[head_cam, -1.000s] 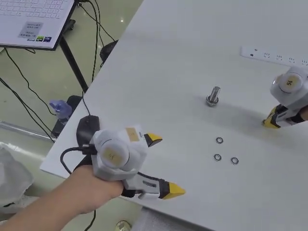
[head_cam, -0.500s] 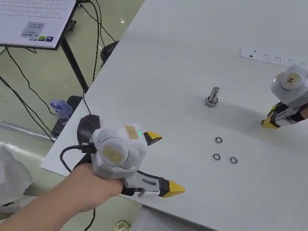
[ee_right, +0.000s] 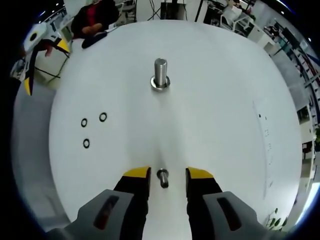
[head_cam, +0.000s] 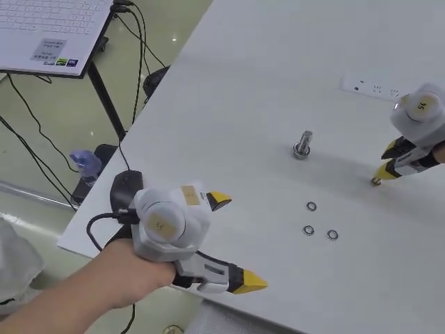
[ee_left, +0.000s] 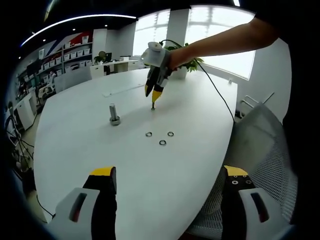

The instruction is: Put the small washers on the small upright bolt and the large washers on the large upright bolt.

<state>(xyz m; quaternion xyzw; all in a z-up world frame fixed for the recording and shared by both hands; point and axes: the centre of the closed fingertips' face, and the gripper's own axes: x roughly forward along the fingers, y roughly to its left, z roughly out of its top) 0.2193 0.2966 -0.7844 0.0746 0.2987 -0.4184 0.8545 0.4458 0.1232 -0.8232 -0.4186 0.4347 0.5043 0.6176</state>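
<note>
Firstly, the right gripper (ee_right: 168, 174) has its jaws apart, and the small bolt (ee_right: 162, 178) stands upright on the desk (ee_right: 225, 100) between the two tips (a little gap shows on each side). Beyond it the large bolt (ee_right: 160, 75) stands about mid-desk. Three washers (ee_right: 103, 117) lie flat between this bolt and the near edge. Over the near edge the left gripper (head_cam: 238, 241) hovers, jaws wide apart and holding nothing.
</note>
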